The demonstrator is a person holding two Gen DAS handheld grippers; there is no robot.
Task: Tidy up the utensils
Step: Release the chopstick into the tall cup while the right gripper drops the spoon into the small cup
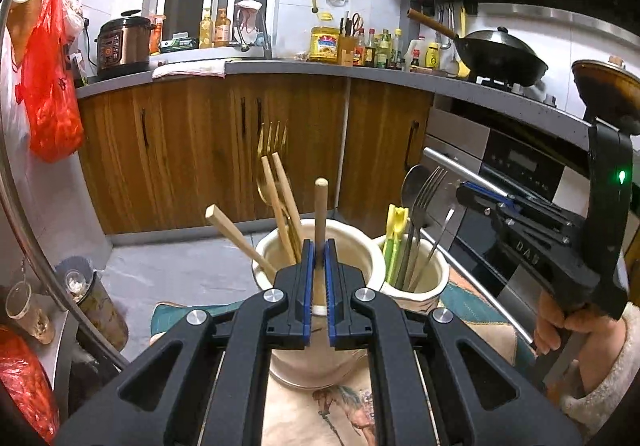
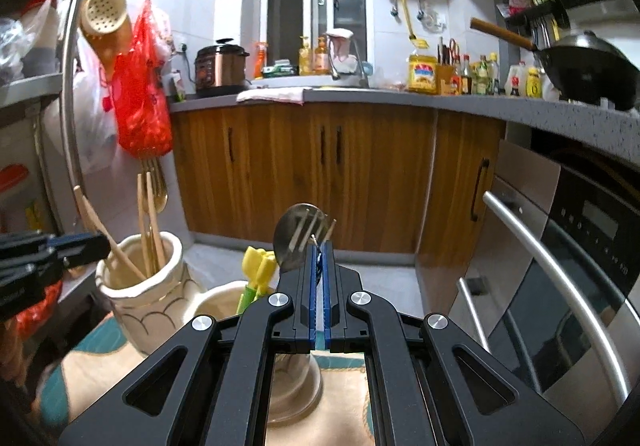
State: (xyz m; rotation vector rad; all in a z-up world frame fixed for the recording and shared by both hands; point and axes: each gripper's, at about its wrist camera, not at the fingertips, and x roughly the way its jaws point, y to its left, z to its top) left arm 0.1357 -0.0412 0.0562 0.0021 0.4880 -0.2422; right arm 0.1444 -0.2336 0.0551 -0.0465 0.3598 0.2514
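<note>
Left gripper (image 1: 319, 260) is clenched on a round wooden stick (image 1: 320, 213), which stands upright between the blue pads and rises above the fingertips, directly over the mouth of the left cream jar (image 1: 362, 246). That jar already holds a pair of wooden chopsticks (image 1: 280, 201), a gold fork (image 1: 274, 141) and a flat wooden utensil (image 1: 236, 240) leaning out to the left; these crowd the left half of the opening, just beside the held stick. Right gripper (image 2: 320, 252) has its pads closed to a narrow slit on a thin metal handle (image 2: 318, 264), seen only as a dark sliver between them; which utensil it belongs to cannot be told. It sits over the right cream jar (image 2: 220, 296), which stands just beside the left one. In the left wrist view the right jar contains a silver spoon (image 1: 412, 185), a silver fork (image 1: 430, 185), a yellow-green utensil (image 1: 396, 234) and a thin metal rod (image 1: 440, 238). Both jars rest on a patterned cloth (image 1: 476, 310). Behind them run wooden cabinets (image 1: 192, 149); an oven (image 2: 560, 286) flanks the right side.
</note>
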